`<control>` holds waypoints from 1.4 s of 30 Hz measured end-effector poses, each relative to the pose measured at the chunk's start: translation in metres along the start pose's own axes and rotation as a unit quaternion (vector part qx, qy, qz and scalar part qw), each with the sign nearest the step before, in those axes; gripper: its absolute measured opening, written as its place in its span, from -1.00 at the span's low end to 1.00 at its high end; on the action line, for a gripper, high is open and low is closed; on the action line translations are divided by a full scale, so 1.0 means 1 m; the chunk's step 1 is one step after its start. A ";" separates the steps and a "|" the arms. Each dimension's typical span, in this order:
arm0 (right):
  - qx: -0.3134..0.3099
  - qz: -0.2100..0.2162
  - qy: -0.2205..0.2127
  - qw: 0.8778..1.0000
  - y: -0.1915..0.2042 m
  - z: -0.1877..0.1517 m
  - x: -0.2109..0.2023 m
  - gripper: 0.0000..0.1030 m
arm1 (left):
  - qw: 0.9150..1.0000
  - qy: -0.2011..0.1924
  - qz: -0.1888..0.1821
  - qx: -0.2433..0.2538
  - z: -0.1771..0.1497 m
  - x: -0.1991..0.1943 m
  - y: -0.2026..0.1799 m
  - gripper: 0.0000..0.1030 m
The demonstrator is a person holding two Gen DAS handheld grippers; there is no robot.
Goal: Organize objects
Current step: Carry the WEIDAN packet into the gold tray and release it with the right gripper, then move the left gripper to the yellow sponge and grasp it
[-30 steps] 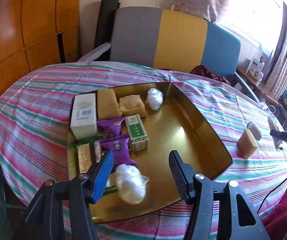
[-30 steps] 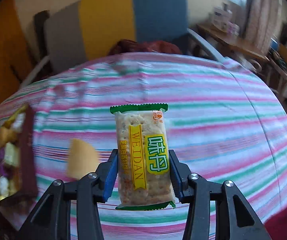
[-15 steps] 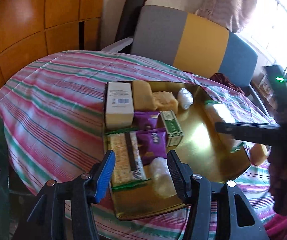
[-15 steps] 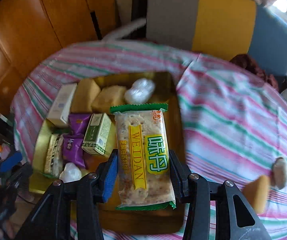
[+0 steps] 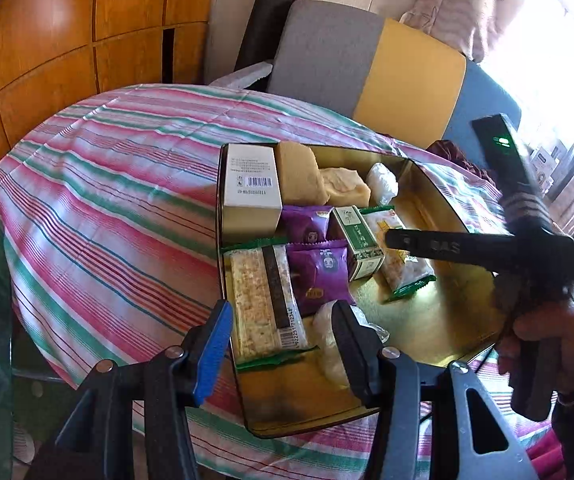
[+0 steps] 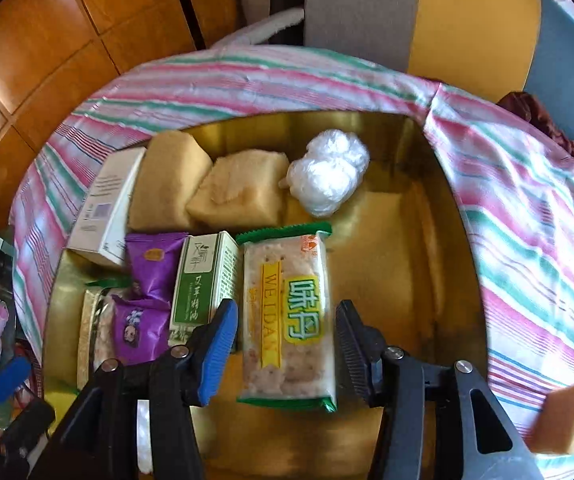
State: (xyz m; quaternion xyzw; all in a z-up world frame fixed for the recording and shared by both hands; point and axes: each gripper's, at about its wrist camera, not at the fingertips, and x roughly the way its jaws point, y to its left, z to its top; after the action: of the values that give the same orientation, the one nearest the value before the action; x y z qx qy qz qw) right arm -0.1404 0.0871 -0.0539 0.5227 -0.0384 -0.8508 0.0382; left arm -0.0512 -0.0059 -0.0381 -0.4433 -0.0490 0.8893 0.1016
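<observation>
Green-edged clear cracker packet [image 6: 288, 316] lies at frame centre in gold metal tray [image 6: 439, 248], between right gripper [image 6: 285, 348] jaws just opened off it; left gripper [image 5: 283, 344] is seen open, having just narrowed

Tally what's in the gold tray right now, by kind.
Boxes: 2
Tan cake blocks: 2
Purple packets: 2
Cracker packs: 2
Clear-wrapped bundles: 2
Total in the gold tray: 10

Glossy gold metal tray [image 6: 439, 240] on striped cloth tablecloth [image 6: 527, 200]; wood panelling [image 5: 67, 40].
</observation>
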 end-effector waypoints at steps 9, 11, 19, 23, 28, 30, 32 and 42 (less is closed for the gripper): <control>0.007 0.003 -0.065 0.998 -0.027 -0.033 -0.063 0.30 | 0.999 -0.016 0.005 0.027 0.005 -0.012 -0.019 0.01; 0.007 -0.006 -0.077 0.997 -0.037 -0.039 -0.074 0.32 | 0.999 -0.020 0.004 0.035 0.006 -0.015 -0.025 0.01; 0.039 -0.057 -0.106 0.992 -0.096 -0.075 -0.117 0.33 | 0.997 -0.025 -0.007 0.077 0.007 -0.020 -0.058 0.01; 0.062 -0.090 -0.118 0.987 -0.133 -0.090 -0.135 0.33 | 0.995 -0.025 -0.015 0.099 0.006 -0.021 -0.077 0.01; 0.106 -0.133 -0.135 0.976 -0.189 -0.108 -0.160 0.41 | 0.992 -0.021 -0.024 0.125 0.005 -0.019 -0.101 0.01; 0.124 -0.153 -0.144 0.970 -0.211 -0.116 -0.170 0.43 | 0.990 -0.019 -0.028 0.137 0.003 -0.018 -0.112 0.01; 0.143 -0.172 -0.152 0.963 -0.233 -0.125 -0.177 0.44 | 0.988 -0.016 -0.033 0.150 0.002 -0.017 -0.123 0.01; 0.296 -0.225 -0.159 0.914 -0.325 -0.164 -0.179 0.44 | 0.974 0.003 -0.080 0.214 -0.005 -0.004 -0.196 0.00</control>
State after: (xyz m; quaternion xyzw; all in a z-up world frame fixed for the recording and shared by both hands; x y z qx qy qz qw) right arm 0.0785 0.4250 -0.0035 0.3626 -0.1759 -0.8584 -0.3174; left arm -0.0184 0.1839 -0.0031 -0.4089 0.1069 0.8666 0.2651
